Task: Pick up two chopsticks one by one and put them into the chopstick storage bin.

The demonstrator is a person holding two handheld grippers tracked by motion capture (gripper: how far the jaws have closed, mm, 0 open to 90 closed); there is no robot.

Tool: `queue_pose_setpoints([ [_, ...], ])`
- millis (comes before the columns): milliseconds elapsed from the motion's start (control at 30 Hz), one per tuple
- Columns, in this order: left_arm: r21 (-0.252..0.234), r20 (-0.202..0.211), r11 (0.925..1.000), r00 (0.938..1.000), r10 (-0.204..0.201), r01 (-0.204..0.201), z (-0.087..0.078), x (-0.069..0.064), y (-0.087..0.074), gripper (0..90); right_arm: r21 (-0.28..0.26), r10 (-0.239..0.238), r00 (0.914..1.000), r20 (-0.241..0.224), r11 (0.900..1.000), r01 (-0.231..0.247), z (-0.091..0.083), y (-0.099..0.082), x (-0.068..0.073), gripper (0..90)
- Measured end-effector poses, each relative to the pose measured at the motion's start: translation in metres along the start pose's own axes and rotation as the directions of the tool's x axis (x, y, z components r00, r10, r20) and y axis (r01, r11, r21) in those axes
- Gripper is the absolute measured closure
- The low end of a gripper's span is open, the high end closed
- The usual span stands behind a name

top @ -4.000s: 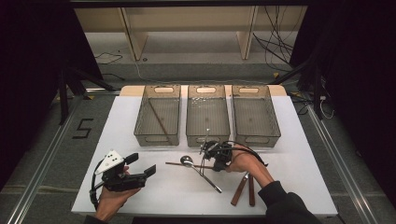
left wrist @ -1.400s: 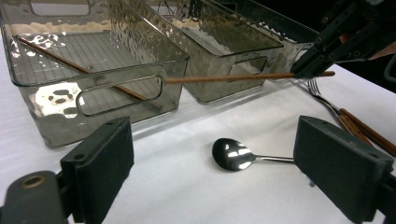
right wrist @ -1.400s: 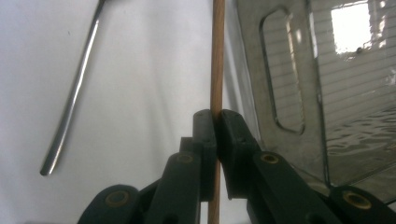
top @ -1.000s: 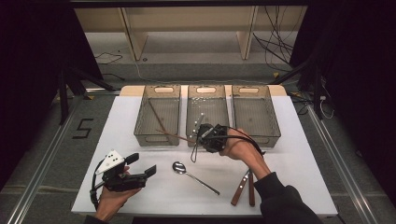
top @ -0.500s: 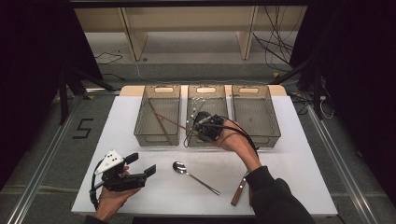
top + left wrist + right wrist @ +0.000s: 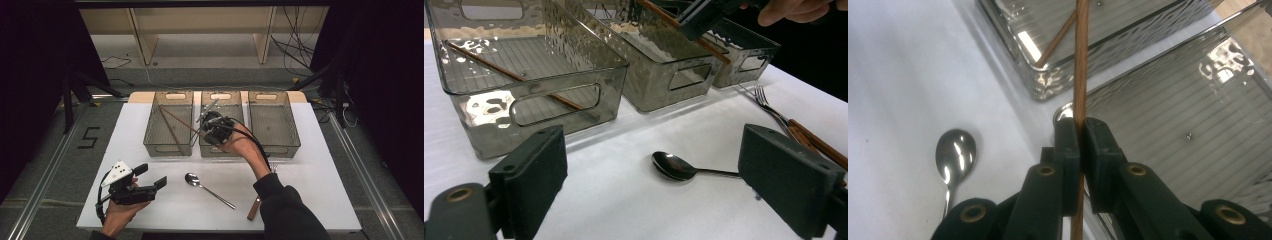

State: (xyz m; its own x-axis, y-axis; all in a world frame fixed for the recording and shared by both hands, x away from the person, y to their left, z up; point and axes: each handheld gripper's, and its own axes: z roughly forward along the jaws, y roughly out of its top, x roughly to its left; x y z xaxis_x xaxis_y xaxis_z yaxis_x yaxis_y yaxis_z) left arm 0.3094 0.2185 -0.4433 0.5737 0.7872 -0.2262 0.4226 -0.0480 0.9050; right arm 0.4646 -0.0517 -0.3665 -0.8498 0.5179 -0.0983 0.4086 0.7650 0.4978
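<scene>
Right tool (image 6: 1080,150) clamped on thin brown wooden chopstick (image 6: 1081,60), ribbed smoky plastic bins (image 6: 168,150), left tool (image 6: 664,185) wide, glossy steel spoon (image 6: 672,166).

A white worktop (image 6: 150,220) carried three smoky clear bins in a row: a left bin (image 6: 169,150), a middle bin (image 6: 214,151) and a right bin (image 6: 276,148). Nearer the person lay a steel spoon (image 6: 192,179), a fork (image 6: 769,107) and a wooden-handled utensil (image 6: 253,209).
</scene>
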Motion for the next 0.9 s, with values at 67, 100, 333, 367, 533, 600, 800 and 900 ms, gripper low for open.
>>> queue_pose_setpoints([
  [67,-0.003,0.000,1.0000,1.0000,-0.002,0.002,0.000,0.000,0.000,11.7,-0.005,0.009,0.9999,-0.006,0.9999,-0.009,0.002,0.002,-0.001,85.5],
  [100,-0.003,0.000,1.0000,1.0000,-0.002,0.002,0.000,0.000,0.000,11.7,-0.012,0.015,0.9998,-0.010,0.9998,-0.015,0.004,0.003,-0.001,85.5],
  [333,-0.001,0.000,1.0000,1.0000,0.002,-0.002,0.000,0.000,0.000,11.7,-0.032,0.051,0.9981,-0.034,0.9981,-0.052,0.011,0.017,-0.002,85.5],
  [367,-0.003,0.000,1.0000,1.0000,0.002,-0.002,0.000,0.000,0.000,11.8,-0.036,0.059,0.9975,-0.038,0.9975,-0.060,0.011,0.019,-0.003,85.5],
  [533,-0.003,0.000,1.0000,1.0000,0.003,-0.003,-0.001,0.001,0.000,11.7,-0.064,0.104,0.9931,-0.055,0.9922,-0.107,0.016,0.028,-0.005,85.5],
  [600,-0.004,0.001,1.0000,1.0000,0.003,-0.003,-0.001,0.001,0.000,11.8,-0.076,0.119,0.9906,-0.068,0.9894,-0.124,0.018,0.031,-0.006,85.5],
  [800,-0.008,0.001,1.0000,1.0000,-0.001,0.001,-0.001,0.001,0.001,11.7,-0.101,0.145,0.9865,-0.077,0.9832,-0.152,0.025,0.040,-0.006,85.4],
  [900,-0.008,0.001,1.0000,1.0000,-0.002,0.002,-0.001,0.001,0.001,11.8,-0.113,0.160,0.9842,-0.076,0.9793,-0.168,0.027,0.044,-0.006,85.5],
])
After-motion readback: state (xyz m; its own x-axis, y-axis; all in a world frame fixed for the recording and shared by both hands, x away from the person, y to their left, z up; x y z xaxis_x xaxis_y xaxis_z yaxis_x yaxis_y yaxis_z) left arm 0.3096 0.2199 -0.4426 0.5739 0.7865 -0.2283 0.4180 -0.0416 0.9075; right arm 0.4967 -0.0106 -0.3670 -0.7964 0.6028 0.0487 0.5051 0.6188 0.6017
